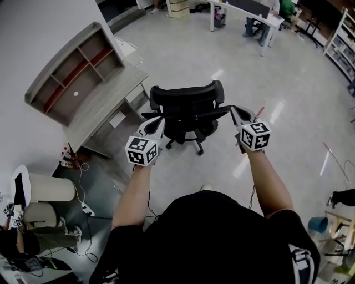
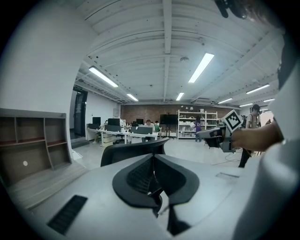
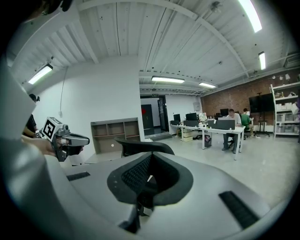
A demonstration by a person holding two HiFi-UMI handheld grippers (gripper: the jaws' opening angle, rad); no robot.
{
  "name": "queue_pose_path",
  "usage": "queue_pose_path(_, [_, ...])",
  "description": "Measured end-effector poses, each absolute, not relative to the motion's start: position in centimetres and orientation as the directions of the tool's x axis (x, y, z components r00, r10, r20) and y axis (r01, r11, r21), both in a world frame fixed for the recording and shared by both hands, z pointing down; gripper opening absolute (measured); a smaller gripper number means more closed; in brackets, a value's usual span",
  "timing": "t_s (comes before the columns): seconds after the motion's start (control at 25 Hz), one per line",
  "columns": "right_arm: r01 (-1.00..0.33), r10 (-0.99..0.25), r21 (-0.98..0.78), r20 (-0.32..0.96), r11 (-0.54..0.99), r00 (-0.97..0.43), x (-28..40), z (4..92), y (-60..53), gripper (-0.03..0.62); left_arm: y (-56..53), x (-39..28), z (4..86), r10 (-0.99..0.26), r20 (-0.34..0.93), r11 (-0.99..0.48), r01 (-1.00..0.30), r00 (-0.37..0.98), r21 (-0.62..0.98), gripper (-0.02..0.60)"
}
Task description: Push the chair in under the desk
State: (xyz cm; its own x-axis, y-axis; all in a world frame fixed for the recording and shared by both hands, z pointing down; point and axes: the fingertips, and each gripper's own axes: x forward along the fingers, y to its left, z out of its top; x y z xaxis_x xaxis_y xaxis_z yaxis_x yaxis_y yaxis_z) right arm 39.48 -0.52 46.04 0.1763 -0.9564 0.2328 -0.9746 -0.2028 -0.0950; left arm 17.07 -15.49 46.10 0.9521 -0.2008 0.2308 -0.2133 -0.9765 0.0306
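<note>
A black mesh office chair (image 1: 186,108) stands on the floor facing a grey desk (image 1: 108,105) with a shelf hutch (image 1: 72,72) at the left. My left gripper (image 1: 161,118) is shut and empty, its tip at the left side of the chair's back. On the other side my right gripper (image 1: 233,109) is shut too, its tip by the right end of the backrest. Whether either tip touches the chair I cannot tell. In the left gripper view the closed jaws point at the backrest (image 2: 133,149). The right gripper view shows the backrest (image 3: 145,146) and the hutch (image 3: 115,133) beyond.
Cables and a power strip (image 1: 86,208) lie on the floor left of me, beside a white bin (image 1: 50,188). Far across the room are white desks (image 1: 249,14) with seated people. Shelving (image 1: 341,41) lines the right wall.
</note>
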Motion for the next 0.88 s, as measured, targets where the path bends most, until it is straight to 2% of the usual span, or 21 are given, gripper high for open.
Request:
queue_pose_path(0.48, [-0.983,-0.964,-0.102,0.231,-0.156,0.129,44.1,46.8,-2.7,-0.003,-16.7,21.2,46.7,-0.246,0.236,-0.966,-0.259,0.94,0.027,0.017])
queue_pose_path(0.88, [-0.985,-0.968,-0.106,0.228,-0.137,0.11,45.1,46.7,-4.2,-0.003,-17.8,22.2,46.5,-0.261,0.241,-0.962,-0.274,0.935,0.02,0.017])
